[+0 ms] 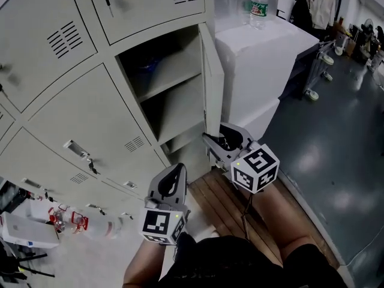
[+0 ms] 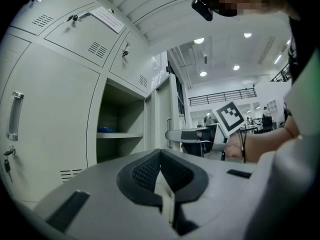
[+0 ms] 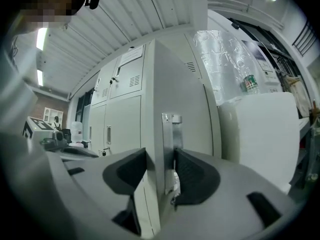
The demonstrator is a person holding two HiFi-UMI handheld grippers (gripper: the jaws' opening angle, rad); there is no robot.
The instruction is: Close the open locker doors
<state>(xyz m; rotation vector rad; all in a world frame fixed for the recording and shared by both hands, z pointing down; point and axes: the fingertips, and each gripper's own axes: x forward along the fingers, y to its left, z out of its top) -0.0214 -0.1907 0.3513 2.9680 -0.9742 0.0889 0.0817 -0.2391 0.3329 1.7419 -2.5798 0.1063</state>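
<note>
One locker door (image 1: 213, 83) stood open at the right; the other doors in view were shut. Right gripper (image 1: 217, 138) jaws were apart astride its edge, left gripper (image 1: 175, 173) jaws together, empty. Closing remained.

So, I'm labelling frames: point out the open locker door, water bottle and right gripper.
open locker door (image 1: 214, 89), head view, its panel.
water bottle (image 1: 258, 8), head view, its label.
right gripper (image 3: 160, 156), right gripper view, between its jaws.

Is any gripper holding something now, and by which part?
Nothing is gripped. The left gripper is shut and empty. The right gripper stands open around the free edge of the locker door.
</note>
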